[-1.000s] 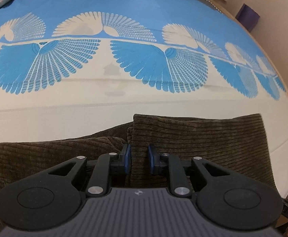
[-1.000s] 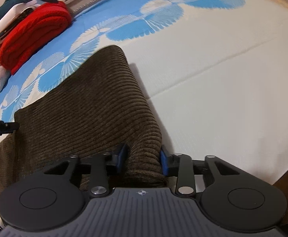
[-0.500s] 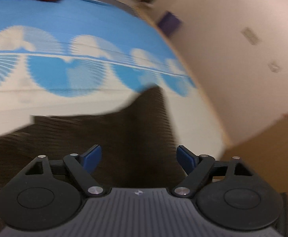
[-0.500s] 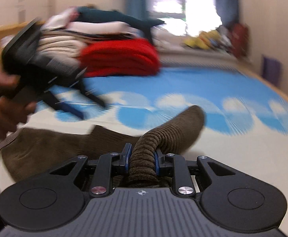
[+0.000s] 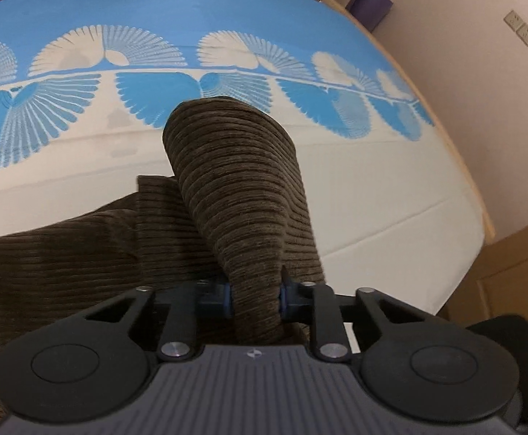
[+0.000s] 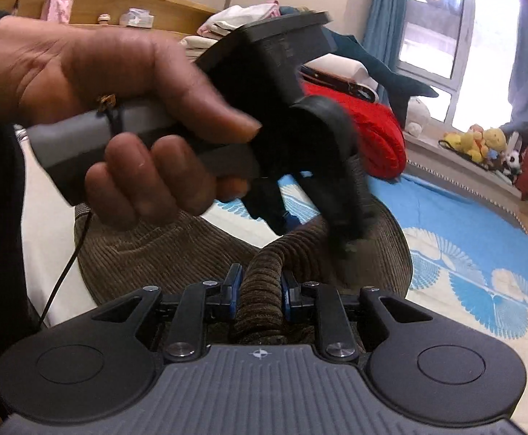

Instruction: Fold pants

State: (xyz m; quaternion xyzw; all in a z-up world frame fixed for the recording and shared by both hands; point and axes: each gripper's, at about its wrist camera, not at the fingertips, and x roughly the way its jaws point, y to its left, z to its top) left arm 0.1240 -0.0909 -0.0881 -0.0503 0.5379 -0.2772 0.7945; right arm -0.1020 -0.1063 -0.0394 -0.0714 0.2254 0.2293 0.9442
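Note:
Brown corduroy pants [image 5: 235, 181] lie on the bed. In the left wrist view my left gripper [image 5: 255, 295] is closing its jaws on a raised fold of the pants, and the blue pads press the cloth on both sides. My right gripper [image 6: 260, 290] is shut on another bunched roll of the pants [image 6: 148, 253], lifted off the sheet. In the right wrist view a hand [image 6: 100, 83] holds the left gripper [image 6: 289, 221] just above and beyond mine, its tips down in the same cloth.
The bed sheet [image 5: 391, 195] is white near me and blue with fan patterns farther off. A red blanket [image 6: 376, 134] and stacked clothes lie at the head. Plush toys [image 6: 481, 145] line the windowsill. The bed's wooden edge [image 5: 460, 166] and a wall are on the right.
The left gripper opened wide, then shut on a fold of the pants and lifted it. The right gripper rolled upright and carried its fold up and across, close to the left gripper.

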